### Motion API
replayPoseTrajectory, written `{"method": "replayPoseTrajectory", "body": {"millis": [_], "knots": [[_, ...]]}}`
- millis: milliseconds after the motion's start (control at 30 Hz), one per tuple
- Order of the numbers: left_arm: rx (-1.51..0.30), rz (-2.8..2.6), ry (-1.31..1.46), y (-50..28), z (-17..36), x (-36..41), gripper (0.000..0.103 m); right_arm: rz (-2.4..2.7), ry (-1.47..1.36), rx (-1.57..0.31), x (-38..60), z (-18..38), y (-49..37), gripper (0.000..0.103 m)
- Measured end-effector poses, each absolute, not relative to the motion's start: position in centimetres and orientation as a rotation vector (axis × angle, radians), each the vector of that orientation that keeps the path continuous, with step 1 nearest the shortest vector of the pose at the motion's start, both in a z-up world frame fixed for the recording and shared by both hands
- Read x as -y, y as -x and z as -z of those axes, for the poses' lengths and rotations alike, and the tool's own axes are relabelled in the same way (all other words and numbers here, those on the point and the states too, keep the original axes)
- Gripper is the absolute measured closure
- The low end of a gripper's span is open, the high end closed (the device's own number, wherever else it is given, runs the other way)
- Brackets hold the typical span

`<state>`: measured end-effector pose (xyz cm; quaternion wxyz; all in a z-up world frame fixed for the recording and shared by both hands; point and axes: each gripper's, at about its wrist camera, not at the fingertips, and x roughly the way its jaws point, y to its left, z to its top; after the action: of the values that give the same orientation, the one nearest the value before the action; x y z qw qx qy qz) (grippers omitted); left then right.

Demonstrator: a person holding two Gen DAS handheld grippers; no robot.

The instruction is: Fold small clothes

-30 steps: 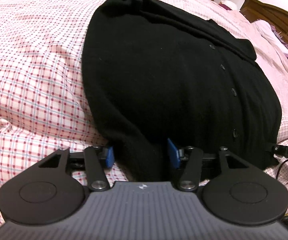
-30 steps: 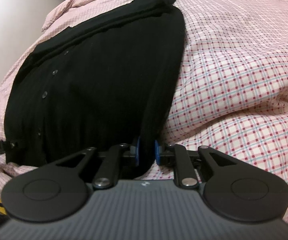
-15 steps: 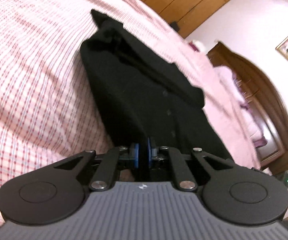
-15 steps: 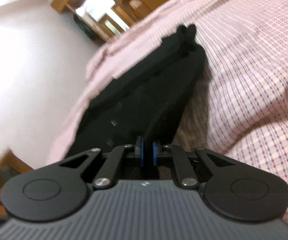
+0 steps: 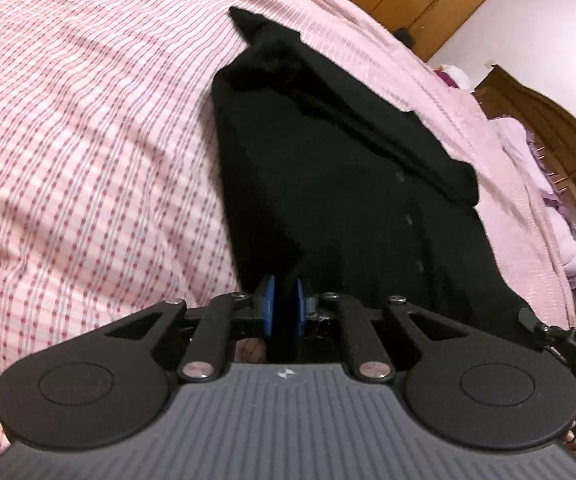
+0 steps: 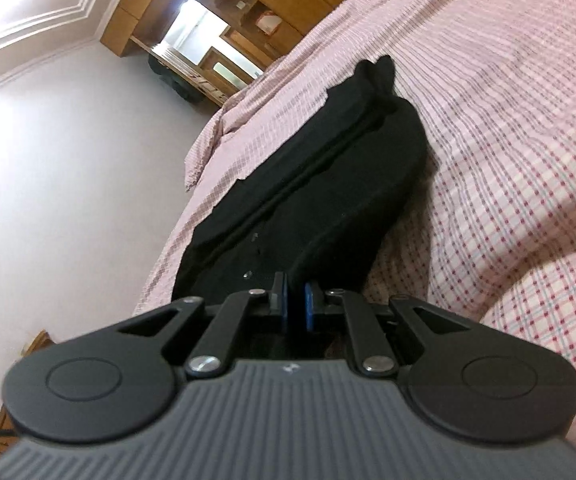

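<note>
Left wrist view shows my left fingers clamped on the black cardigan's near hem on the bed, right fingers likewise (both corners raised), so next both must carry it forward evenly.

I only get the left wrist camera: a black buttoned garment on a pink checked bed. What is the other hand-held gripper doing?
Observer: The right hand-held gripper is shut on the black garment at its near edge.
Visitor: Does the cloth lie flat on that side?
Observer: No, that edge is raised, with a shadow under it on the bedspread.
Visitor: What is beyond the bed there?
Observer: Wooden shelving with a brightly lit opening.
</note>
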<state>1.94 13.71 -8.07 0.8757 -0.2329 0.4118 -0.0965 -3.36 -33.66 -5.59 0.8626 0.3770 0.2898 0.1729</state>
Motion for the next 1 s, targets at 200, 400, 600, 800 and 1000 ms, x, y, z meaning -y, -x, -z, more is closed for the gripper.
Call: {"method": "replayPoseTrajectory", "body": {"millis": [200, 400, 600, 800, 1000], "knots": [[-0.823, 0.129, 0.366, 0.1, 7.5, -12.9, 0.03, -0.365, -0.791, -0.612, 33.8, 5.8, 3.7, 0.092], [-0.879, 0.212, 0.333, -0.7, 9.1, -11.3, 0.031, -0.367, -0.789, -0.613, 33.7, 5.7, 4.0, 0.092], [-0.917, 0.34, 0.493, -1.5, 10.3, -11.9, 0.093, -0.372, -0.79, -0.593, 33.8, 5.3, 3.8, 0.092], [-0.765, 0.468, 0.735, -1.2, 7.3, -14.6, 0.094, -0.397, -0.848, -0.531, 34.3, 4.1, 3.5, 0.092], [-0.654, 0.49, 0.843, -4.1, 4.8, -14.9, 0.094, -0.415, -0.948, -0.433, 34.9, 2.5, 1.6, 0.092]]}}
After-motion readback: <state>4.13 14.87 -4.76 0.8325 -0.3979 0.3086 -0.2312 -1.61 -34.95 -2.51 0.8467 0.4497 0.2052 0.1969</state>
